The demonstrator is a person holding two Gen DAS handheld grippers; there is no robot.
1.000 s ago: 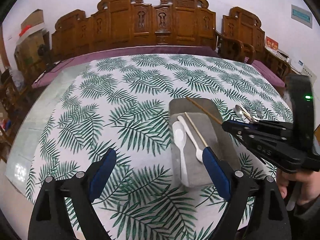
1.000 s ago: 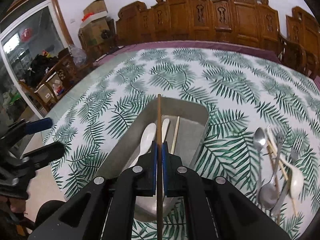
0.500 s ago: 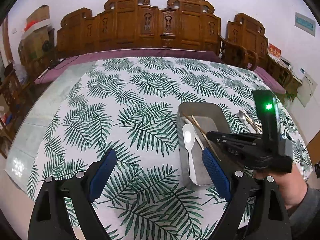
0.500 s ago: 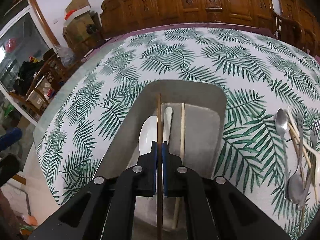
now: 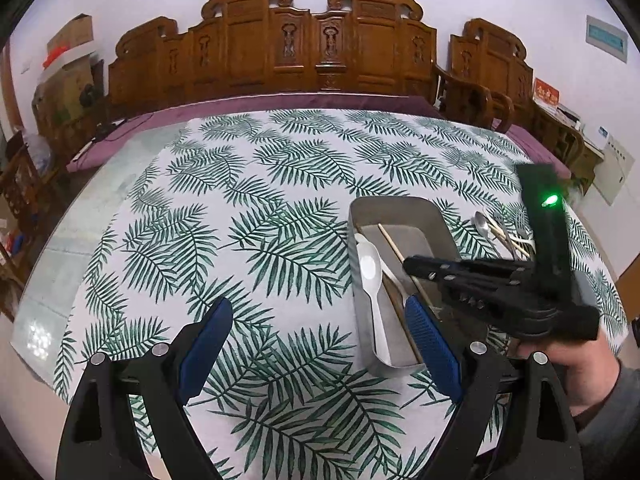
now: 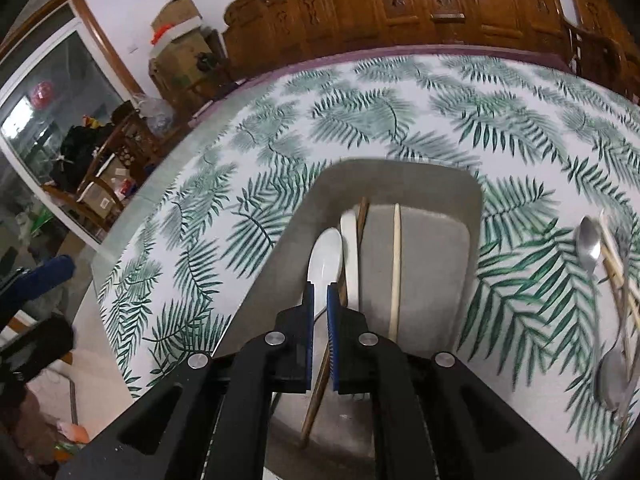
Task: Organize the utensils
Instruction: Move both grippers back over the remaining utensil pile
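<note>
A grey tray [image 6: 400, 172] [image 5: 394, 204] sits on the leaf-print tablecloth. In it lie two white spoons [image 6: 326, 256] [image 5: 370, 264], a pale chopstick [image 6: 396, 268] and a brown chopstick [image 6: 360, 224] resting loose on the tray floor. My right gripper [image 6: 318, 300] hovers just above the tray with its jaws slightly parted and nothing between them; it also shows in the left wrist view [image 5: 412, 266]. My left gripper [image 5: 316, 320] is wide open and empty, left of the tray's near end. Loose metal spoons, forks and chopsticks [image 6: 608, 264] [image 5: 500, 228] lie right of the tray.
Carved wooden chairs [image 5: 312, 52] line the table's far side. Boxes and clutter [image 6: 176, 40] stand by a glass door at the left. The table's near edge [image 6: 120, 344] runs close below the grippers.
My right gripper has lowered over the tray, parted its jaws and let go of the brown chopstick, which now lies in the tray. The left gripper stays open.
</note>
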